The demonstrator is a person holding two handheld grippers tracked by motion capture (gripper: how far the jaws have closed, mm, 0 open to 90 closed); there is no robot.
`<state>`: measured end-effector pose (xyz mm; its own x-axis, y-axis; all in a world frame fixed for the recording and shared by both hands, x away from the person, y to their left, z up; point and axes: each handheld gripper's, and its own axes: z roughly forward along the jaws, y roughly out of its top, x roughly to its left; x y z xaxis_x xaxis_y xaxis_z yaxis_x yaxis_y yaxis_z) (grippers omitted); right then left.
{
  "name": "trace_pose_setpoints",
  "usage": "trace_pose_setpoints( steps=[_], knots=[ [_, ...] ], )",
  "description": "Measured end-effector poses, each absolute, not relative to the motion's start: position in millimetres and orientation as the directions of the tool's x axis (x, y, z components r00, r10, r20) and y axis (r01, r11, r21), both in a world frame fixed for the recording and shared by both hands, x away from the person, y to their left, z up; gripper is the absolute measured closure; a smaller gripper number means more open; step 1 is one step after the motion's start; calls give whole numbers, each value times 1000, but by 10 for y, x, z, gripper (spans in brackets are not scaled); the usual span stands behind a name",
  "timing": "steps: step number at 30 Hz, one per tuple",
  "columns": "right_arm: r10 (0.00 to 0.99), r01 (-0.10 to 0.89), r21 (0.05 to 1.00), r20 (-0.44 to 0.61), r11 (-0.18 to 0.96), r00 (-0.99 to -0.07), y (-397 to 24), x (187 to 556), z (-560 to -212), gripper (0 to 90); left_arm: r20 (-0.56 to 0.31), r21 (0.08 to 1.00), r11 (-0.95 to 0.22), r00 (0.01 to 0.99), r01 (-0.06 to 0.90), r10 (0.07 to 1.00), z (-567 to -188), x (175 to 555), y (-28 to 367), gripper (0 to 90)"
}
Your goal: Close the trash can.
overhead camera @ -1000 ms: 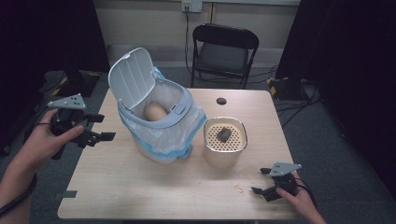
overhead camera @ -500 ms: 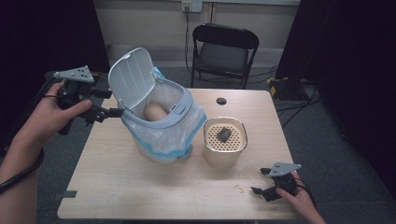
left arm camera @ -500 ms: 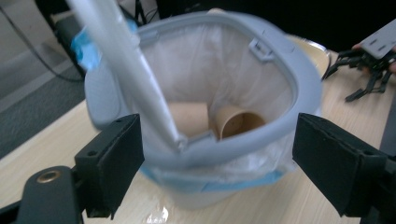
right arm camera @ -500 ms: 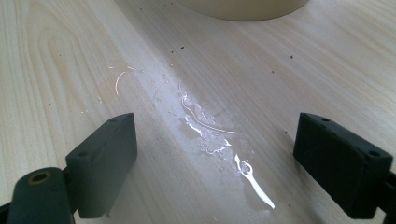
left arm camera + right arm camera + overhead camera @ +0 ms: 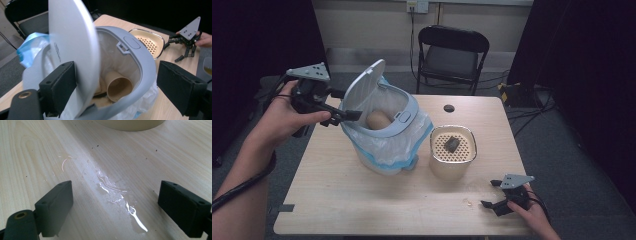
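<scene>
Bin (image 5: 387, 142), bag-lined, stands left of centre on the table (image 5: 362, 200); light, easily tipped. Its raised lid (image 5: 72, 42) (thin, stiff plastic) sits between the left gripper's (image 5: 115, 87) parted jaws, unclamped; take it by the edge. Right gripper (image 5: 115, 205) rests released over a wet smear (image 5: 117, 195).

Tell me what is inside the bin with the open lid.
Inside the bin, on its white bag liner, lies a brown cardboard tube, open end showing. The lid and the rim cover whatever lies beneath it.
</scene>
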<state>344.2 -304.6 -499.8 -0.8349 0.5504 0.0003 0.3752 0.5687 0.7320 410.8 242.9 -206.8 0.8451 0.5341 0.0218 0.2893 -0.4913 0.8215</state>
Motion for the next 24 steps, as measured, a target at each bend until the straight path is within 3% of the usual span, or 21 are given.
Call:
trace_pose_setpoints(
  steps=[7, 18, 24],
  knots=[
    [552, 375, 732, -1, 569, -834, -3044, 3441, -4998, 123, 7, 806, -526, 883, 273, 469, -2076, 4160, 2158, 348],
    [553, 376, 732, -1, 568, -833, -3043, 3440, -4998, 122, -69, 776, -516, 862, 363, 502, -2257, 4292, 1958, 519],
    [553, 376, 732, -1, 568, -833, -3043, 3440, -4998, 122, -99, 749, -520, 845, 411, 525, -2370, 4376, 1901, 713]
  ],
)
